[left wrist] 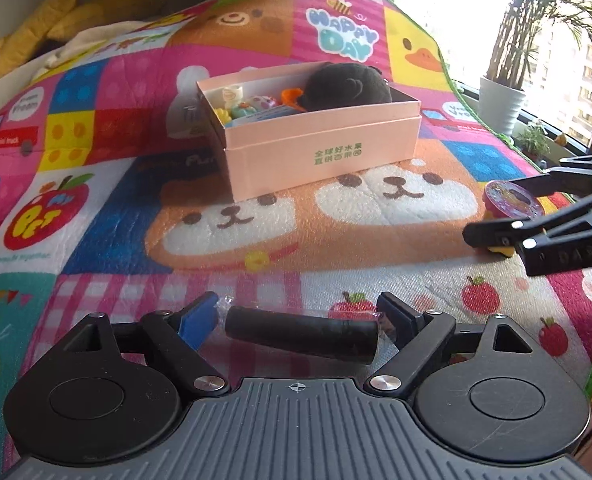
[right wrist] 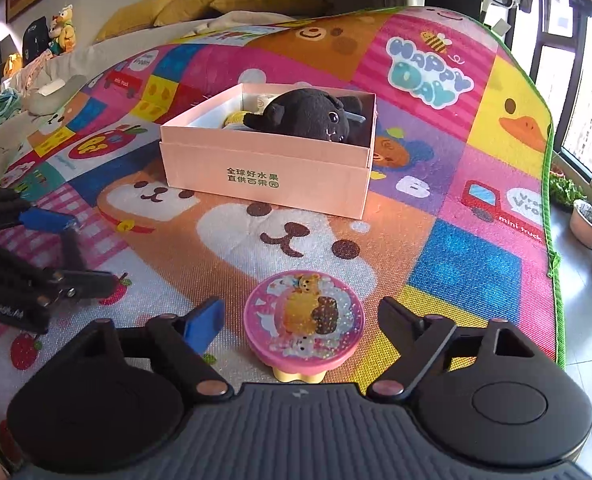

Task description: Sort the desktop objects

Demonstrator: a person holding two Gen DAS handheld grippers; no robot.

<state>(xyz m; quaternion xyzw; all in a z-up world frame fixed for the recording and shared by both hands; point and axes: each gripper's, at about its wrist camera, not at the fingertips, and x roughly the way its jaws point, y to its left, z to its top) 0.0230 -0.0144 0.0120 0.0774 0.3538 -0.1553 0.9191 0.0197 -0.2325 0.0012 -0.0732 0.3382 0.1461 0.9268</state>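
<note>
A pink cardboard box [left wrist: 324, 152] stands on the colourful play mat; it holds a black plush toy [left wrist: 346, 86] and small toys [left wrist: 251, 106]. The box [right wrist: 263, 172] and plush [right wrist: 308, 114] also show in the right wrist view. My left gripper [left wrist: 300, 314] is open, its fingers on either side of a black cylinder [left wrist: 302, 334] in clear wrap that lies on the mat. My right gripper [right wrist: 300, 314] is open around a round pink toy [right wrist: 304, 318] on a yellow base. The pink toy [left wrist: 514, 198] and right gripper [left wrist: 500, 210] show at the right of the left wrist view.
The play mat [right wrist: 456, 240] ends at a green edge on the right, with floor and potted plants [right wrist: 590, 226] beyond. A white plant pot [left wrist: 500, 106] stands by the window. Yellow cushions [right wrist: 199, 4] and soft toys [right wrist: 61, 28] lie behind the mat.
</note>
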